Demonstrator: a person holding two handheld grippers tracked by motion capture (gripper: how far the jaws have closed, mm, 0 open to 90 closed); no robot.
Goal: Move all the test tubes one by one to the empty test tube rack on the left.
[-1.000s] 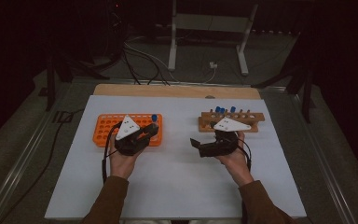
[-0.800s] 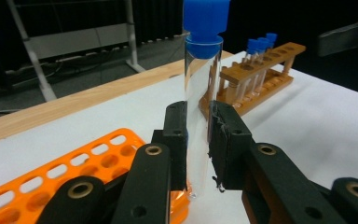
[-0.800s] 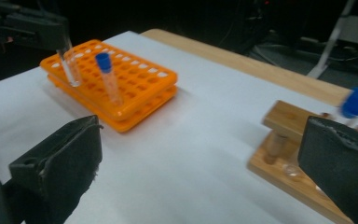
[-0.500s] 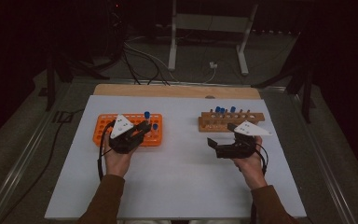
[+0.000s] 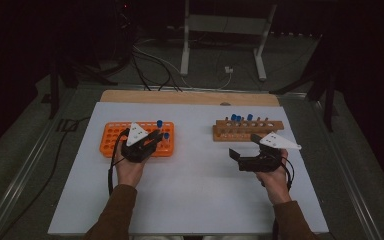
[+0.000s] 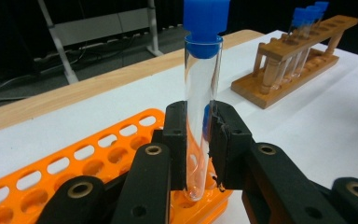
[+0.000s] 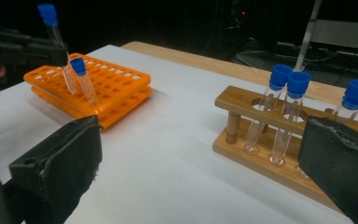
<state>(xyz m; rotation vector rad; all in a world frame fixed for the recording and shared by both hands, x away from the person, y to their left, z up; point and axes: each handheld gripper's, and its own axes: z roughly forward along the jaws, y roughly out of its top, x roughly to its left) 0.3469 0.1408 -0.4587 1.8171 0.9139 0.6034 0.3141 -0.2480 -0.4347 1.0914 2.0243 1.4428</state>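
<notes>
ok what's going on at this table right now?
A person is working test tubes between two racks. The left tongs are shut on a blue-capped test tube, its bottom at a hole of the orange rack, where another capped tube stands. The right tongs are open, holding nothing, near the wooden rack with three capped tubes.

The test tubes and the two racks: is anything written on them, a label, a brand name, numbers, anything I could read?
No text can be read anywhere.
Test tube in the left gripper: clear glass, plain blue cap, no label.
Orange rack: no lettering or numbers visible.
Wooden rack and its tubes: bare, no marks.
Right gripper: plain black pads.
</notes>
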